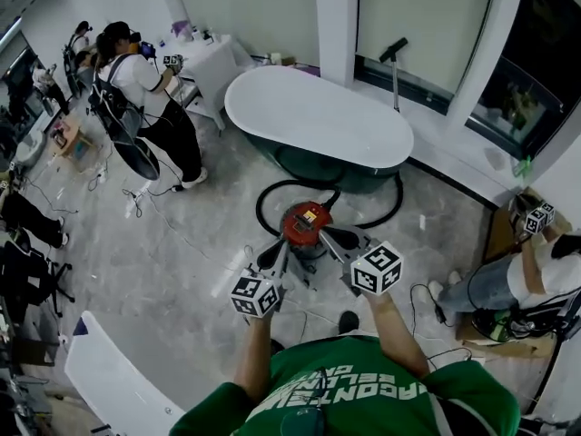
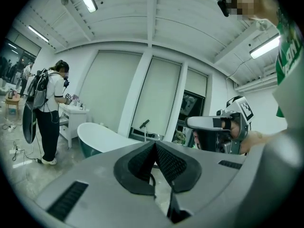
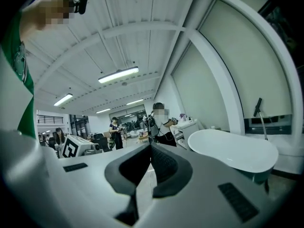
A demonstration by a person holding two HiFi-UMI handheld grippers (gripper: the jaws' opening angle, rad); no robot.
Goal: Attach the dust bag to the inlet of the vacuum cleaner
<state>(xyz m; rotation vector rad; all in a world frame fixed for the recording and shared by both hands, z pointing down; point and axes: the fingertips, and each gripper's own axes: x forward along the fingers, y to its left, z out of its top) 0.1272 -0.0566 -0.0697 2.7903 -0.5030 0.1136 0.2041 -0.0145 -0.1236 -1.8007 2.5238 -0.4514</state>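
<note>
- Left gripper (image 1: 277, 254) and right gripper (image 1: 331, 234) hung pressed shut and empty beside the red vacuum cleaner (image 1: 304, 222) at frame centre.
- No dust bag showed anywhere; shut jaws could bump the cleaner without gripping.

Vacuum cleaner (image 1: 304, 222), frame centre: lower part hidden behind left gripper (image 1: 278, 252) and right gripper (image 1: 330, 237), inlet too small to tell. Small items (image 1: 184, 31) on white cabinet (image 1: 213, 62), upper left, unidentifiable. Person (image 1: 534, 272) cut off at right edge. Bathtub (image 2: 102, 137) base hidden behind the gripper's own body in left gripper view.
</note>
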